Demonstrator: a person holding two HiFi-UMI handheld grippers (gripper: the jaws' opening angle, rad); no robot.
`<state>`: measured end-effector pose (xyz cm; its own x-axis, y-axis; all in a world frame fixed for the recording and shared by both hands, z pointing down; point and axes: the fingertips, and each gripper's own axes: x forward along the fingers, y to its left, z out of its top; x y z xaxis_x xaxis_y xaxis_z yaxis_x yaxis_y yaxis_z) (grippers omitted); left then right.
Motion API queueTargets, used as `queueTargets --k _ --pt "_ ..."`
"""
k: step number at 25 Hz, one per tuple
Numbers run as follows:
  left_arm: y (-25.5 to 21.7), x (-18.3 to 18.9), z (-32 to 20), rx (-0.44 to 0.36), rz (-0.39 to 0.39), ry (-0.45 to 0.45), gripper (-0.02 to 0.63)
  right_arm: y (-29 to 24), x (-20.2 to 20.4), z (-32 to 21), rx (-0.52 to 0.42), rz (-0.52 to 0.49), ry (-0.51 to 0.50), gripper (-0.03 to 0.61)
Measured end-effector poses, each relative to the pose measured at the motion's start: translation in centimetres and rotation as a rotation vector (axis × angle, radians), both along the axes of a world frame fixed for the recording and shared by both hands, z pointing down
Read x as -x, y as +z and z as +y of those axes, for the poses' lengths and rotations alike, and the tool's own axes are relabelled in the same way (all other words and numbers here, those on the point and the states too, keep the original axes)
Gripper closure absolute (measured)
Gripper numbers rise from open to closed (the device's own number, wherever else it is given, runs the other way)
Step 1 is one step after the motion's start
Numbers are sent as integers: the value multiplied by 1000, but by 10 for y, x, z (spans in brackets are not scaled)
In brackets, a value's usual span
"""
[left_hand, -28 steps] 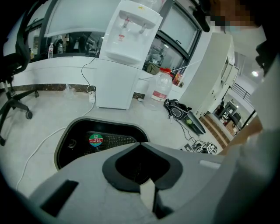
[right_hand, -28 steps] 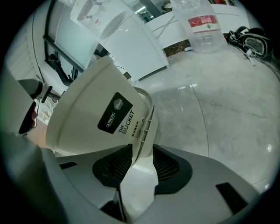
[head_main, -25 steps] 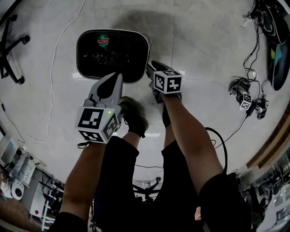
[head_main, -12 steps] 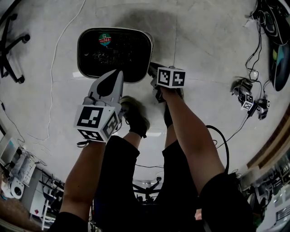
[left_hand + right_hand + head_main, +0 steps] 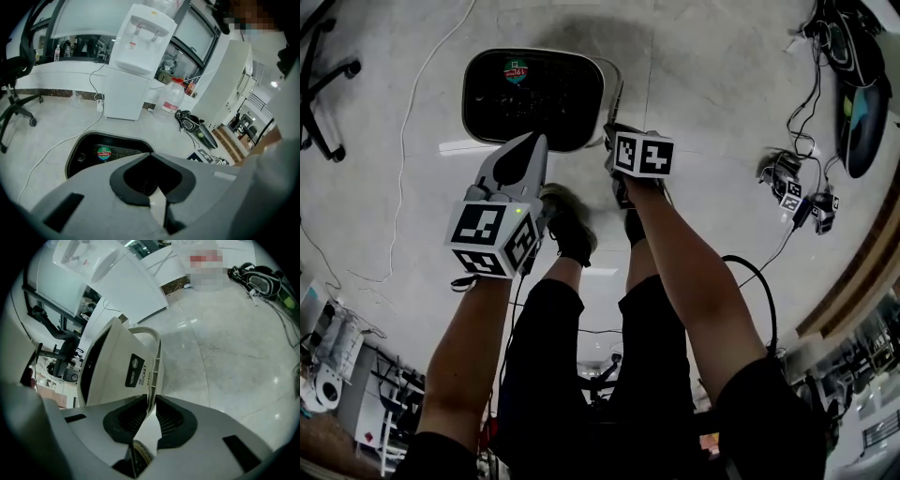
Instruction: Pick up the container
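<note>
Container (image 5: 534,98), upper centre of head view, looks like stiff, light but bulky, slick plastic, so the right claw (image 5: 151,397) clenched on its thin side rib seems marginal; left claw (image 5: 151,157) clenched empty above the near rim.

container (image 5: 534,98): we see cream shell, black inside
sticker (image 5: 516,70): red over green
side label (image 5: 136,370): black, white print
left gripper (image 5: 149,154): we log grey body, black jaw lining
right gripper (image 5: 151,397): same grey, black ribbed lining
marker cube (image 5: 492,239): black-white squares
floor (image 5: 722,75): pale grey, faintly veined
cable (image 5: 408,141): white
water dispenser (image 5: 136,61): white
</note>
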<state>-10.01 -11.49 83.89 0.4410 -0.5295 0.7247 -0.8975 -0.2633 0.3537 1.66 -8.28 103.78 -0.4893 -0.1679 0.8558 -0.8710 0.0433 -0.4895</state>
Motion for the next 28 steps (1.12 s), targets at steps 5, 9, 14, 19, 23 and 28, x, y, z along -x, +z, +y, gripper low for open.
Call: queueTargets --k 5,9,14,19,23,28 --pt "-13 -1 -12 -9 -20 -4 604 -41 -10 2 8 47 35 522" --pt "-12 -4 -18 39 29 -61 604 -70 -12 2 -10 79 10 522" --pt "-8 -31 -26 70 75 25 604 -101 -6 2 -28 96 -5 523" --pt "17 -58 -35 126 149 85 603 -120 2 -1 -94 89 5 524" --pt "34 -77 -38 149 184 134 524 -131 7 0 -129 83 3 525" --pt "47 -94 -39 215 271 138 457 -146 13 -3 -171 35 -20 525"
